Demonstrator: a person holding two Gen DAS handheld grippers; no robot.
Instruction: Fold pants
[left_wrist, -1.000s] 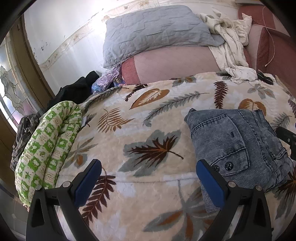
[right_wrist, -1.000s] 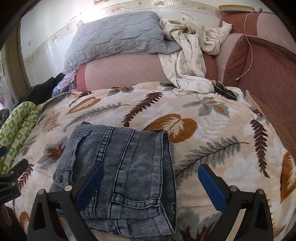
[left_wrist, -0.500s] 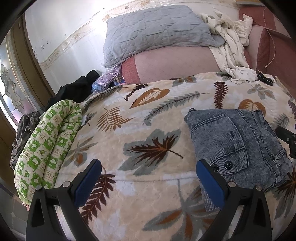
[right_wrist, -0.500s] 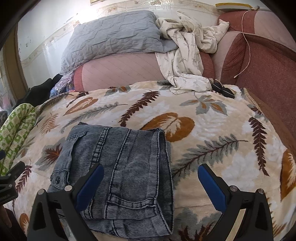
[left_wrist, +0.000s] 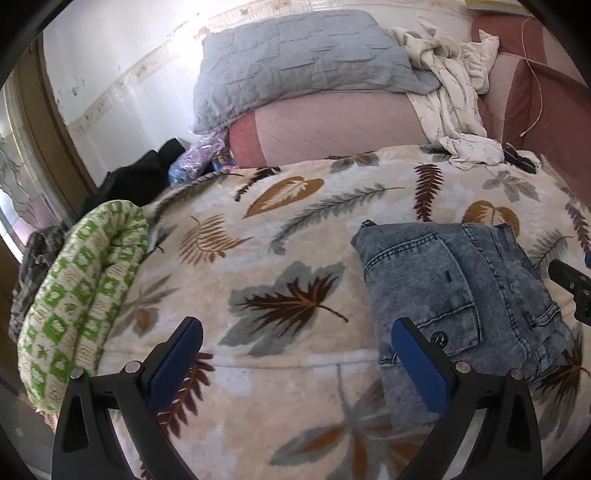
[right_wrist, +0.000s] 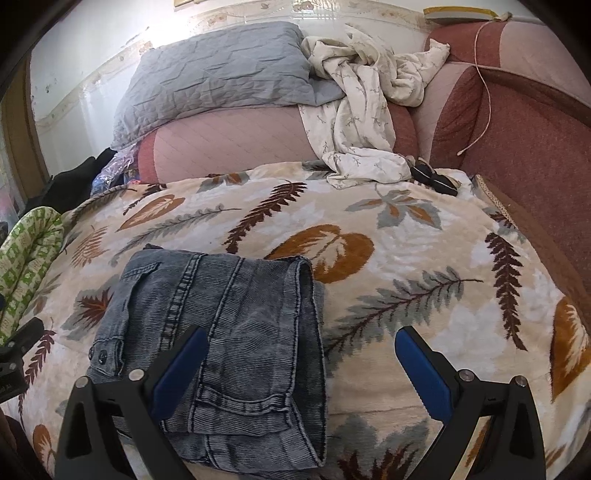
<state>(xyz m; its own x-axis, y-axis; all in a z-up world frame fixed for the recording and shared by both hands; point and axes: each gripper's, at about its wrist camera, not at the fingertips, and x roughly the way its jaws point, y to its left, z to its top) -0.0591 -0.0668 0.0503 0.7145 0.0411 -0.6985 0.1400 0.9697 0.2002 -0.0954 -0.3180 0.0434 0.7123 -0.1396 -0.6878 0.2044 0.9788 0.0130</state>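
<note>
The grey-blue denim pants (right_wrist: 229, 332) lie folded into a compact stack on the leaf-print blanket (right_wrist: 388, 266); they also show at the right of the left wrist view (left_wrist: 458, 295). My left gripper (left_wrist: 295, 362) is open and empty, held above the blanket to the left of the pants. My right gripper (right_wrist: 301, 365) is open and empty, held just above the pants' right edge, not touching them. Part of the right gripper's frame shows at the right edge of the left wrist view (left_wrist: 570, 284).
A grey quilted pillow (right_wrist: 221, 77) and a crumpled cream sheet (right_wrist: 354, 110) lie on the pink headboard bolster. A rolled green-patterned cloth (left_wrist: 81, 291) sits at the bed's left edge. A dark small item (right_wrist: 436, 177) lies by the red sofa arm (right_wrist: 535, 147).
Both grippers have drifted back slightly from the bed, staying open. The folded pants have not moved.
</note>
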